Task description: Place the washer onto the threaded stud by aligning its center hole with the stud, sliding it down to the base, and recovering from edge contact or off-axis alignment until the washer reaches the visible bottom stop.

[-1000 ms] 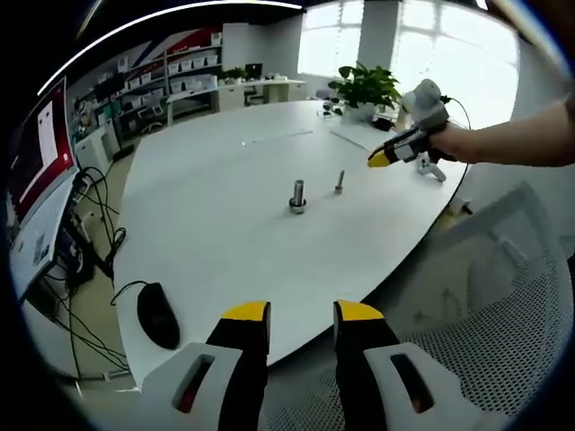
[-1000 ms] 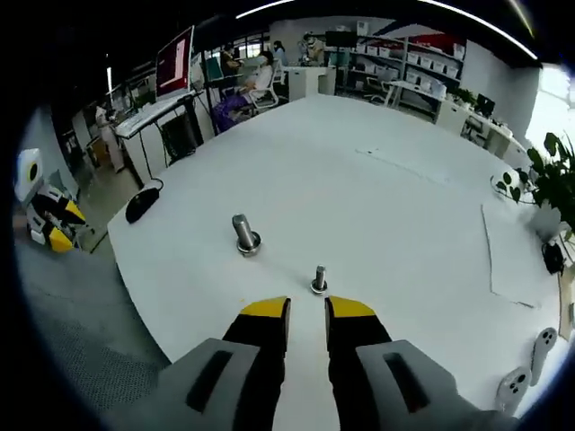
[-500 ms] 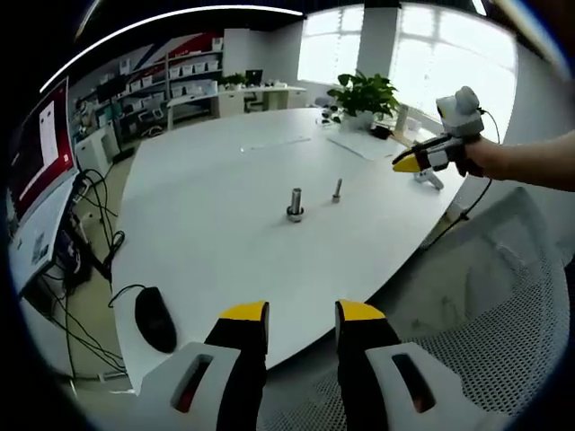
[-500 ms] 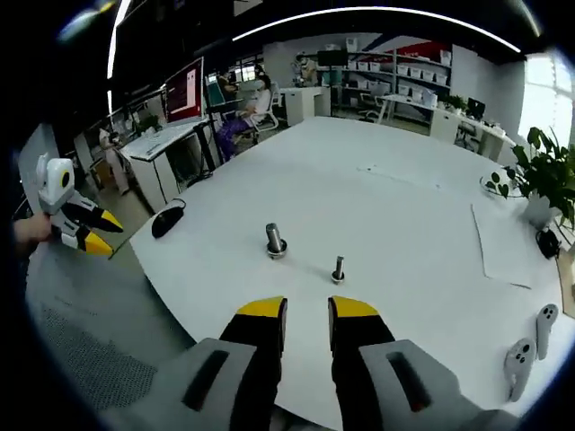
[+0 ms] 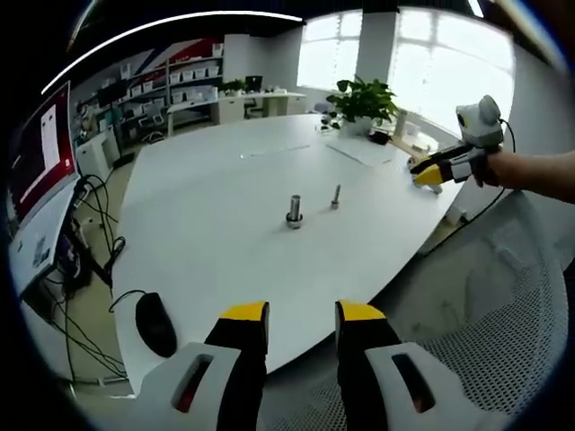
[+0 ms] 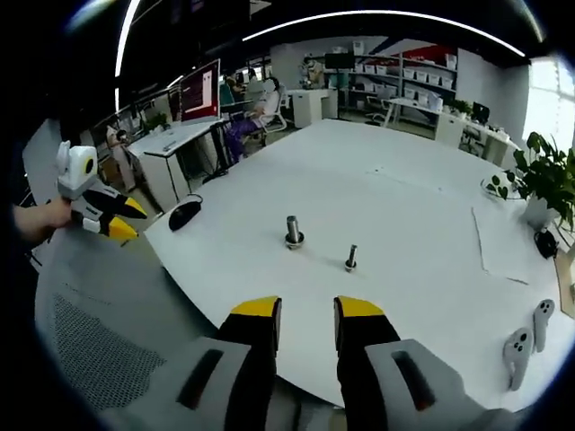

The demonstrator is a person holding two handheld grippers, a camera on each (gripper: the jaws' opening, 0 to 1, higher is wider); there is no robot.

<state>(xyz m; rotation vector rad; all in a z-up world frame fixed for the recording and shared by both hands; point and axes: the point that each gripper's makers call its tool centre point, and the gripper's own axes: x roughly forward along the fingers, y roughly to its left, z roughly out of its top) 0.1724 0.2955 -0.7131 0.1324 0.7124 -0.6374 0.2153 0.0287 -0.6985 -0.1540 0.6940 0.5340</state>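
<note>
Both grippers are pulling back from the white table [image 6: 422,206], so the stud [image 5: 294,212] with its washer [image 6: 293,242] at the base and the smaller bolt [image 6: 350,259] beside it are looking farther off. Left gripper [image 5: 302,316] and right gripper [image 6: 306,311] are each hanging slightly open, holding nothing.

The broad white counter [image 5: 207,224] looks smooth and faintly glossy. On it, the thick grey threaded stud [image 5: 294,211] and the slimmer grey bolt [image 5: 335,197] read as dull metal. The black computer mouse [image 5: 155,324] has matt plastic; the grey chair back [image 5: 503,332] is perforated mesh.
</note>
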